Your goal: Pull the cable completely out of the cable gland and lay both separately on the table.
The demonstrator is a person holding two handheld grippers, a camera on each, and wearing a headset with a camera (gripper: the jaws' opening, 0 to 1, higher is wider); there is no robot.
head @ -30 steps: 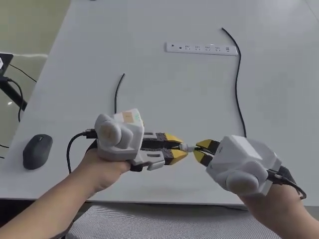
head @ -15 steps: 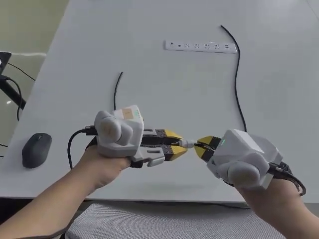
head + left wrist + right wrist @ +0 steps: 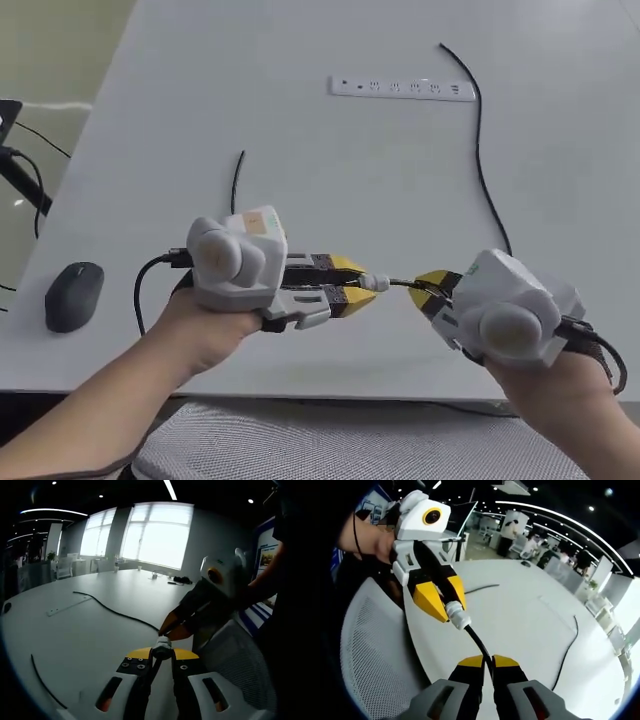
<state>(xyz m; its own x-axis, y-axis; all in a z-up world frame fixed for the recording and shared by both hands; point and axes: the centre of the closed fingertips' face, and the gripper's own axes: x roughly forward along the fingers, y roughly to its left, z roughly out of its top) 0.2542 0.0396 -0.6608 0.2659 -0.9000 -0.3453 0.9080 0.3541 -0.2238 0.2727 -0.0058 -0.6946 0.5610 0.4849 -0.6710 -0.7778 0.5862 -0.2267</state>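
White bench [image 3: 330, 180] stretches away under office lights. Held above its near edge, the left tool [image 3: 362, 285] is pressed together on the white cable gland [image 3: 374, 283]. Just right of the gland, the right tool [image 3: 428, 290] pinches the black cable [image 3: 400, 284] that runs into it. Far left of the gland lies a computer mouse [image 3: 73, 296]. Beyond the gland are a short black wire [image 3: 237, 180], a long black cord [image 3: 478, 150], then a power strip [image 3: 402, 88].

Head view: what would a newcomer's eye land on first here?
The two grippers meet just above the near edge of the table: the left gripper is shut on the white cable gland, and the right gripper is shut on the black cable running out of it. Behind them, a white power strip lies far across the table, and a dark mouse sits near its left edge.
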